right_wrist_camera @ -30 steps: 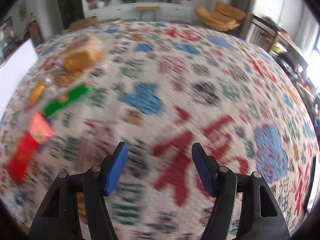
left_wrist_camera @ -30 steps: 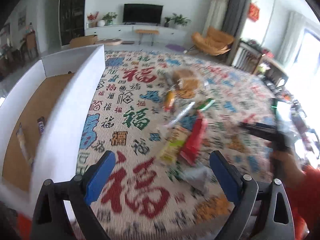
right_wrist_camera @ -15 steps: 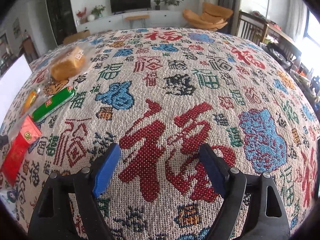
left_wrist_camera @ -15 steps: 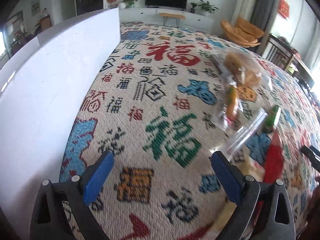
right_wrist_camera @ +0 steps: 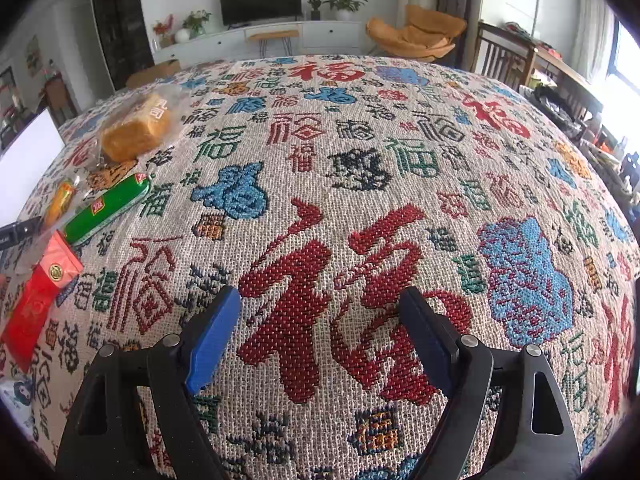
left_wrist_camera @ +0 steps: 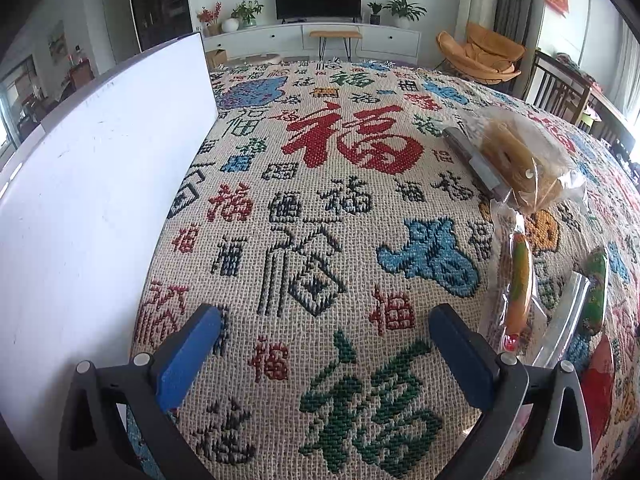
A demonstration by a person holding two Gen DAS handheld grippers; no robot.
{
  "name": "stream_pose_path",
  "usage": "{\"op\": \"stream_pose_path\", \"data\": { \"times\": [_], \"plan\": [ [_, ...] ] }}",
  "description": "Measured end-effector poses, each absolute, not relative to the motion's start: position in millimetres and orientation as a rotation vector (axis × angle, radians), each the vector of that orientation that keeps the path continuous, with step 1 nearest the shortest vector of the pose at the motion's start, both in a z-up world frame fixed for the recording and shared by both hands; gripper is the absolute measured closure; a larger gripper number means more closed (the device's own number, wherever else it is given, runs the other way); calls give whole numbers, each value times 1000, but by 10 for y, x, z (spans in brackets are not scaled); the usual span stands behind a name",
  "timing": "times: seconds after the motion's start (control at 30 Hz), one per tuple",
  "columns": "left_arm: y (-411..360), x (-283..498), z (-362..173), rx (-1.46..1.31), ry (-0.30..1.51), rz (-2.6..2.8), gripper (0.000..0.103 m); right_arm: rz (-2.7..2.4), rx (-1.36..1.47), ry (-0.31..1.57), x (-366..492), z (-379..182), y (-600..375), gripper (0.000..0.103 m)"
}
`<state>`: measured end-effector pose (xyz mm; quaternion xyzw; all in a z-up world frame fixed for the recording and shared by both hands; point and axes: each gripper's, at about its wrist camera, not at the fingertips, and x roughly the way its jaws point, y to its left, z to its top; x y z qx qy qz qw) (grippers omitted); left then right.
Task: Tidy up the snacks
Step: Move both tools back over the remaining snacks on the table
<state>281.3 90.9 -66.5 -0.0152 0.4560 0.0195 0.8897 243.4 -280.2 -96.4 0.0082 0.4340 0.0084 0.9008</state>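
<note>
Snacks lie on a patterned cloth. A bagged bread loaf [left_wrist_camera: 520,160] [right_wrist_camera: 136,130], an orange sausage in clear wrap [left_wrist_camera: 518,280] [right_wrist_camera: 58,200], a green stick pack [left_wrist_camera: 596,292] [right_wrist_camera: 106,210] and a red packet [left_wrist_camera: 600,380] [right_wrist_camera: 40,292] sit in a loose row. My left gripper [left_wrist_camera: 324,352] is open and empty, low over the cloth, left of the snacks. My right gripper [right_wrist_camera: 320,332] is open and empty, well right of them. The white box [left_wrist_camera: 92,208] stands at my left gripper's left.
The white box's outer wall fills the left of the left wrist view; its inside is hidden. A clear plastic strip [left_wrist_camera: 560,320] lies between sausage and green pack. Living-room furniture stands beyond the table. The left gripper's tip [right_wrist_camera: 16,230] shows at the right wrist view's left edge.
My left gripper has dropped low and moved in beside the box wall, so the box's inside is hidden now. My right gripper has steadied over the cloth, staying open.
</note>
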Motion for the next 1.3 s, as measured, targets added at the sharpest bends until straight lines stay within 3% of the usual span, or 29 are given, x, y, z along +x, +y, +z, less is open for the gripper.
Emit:
{"op": "stream_pose_path", "data": {
  "times": [0.37, 0.57, 1.3],
  "plan": [
    [908, 2807, -662, -31, 948, 42, 0, 39, 92, 983, 2558, -892, -2710, 18],
    [906, 2807, -656, -32, 948, 42, 0, 7, -21, 897, 2859, -976, -2419, 16],
    [911, 2810, -663, -33, 950, 44, 0, 13, 11, 908, 2907, -1010, -2462, 13]
  ]
}}
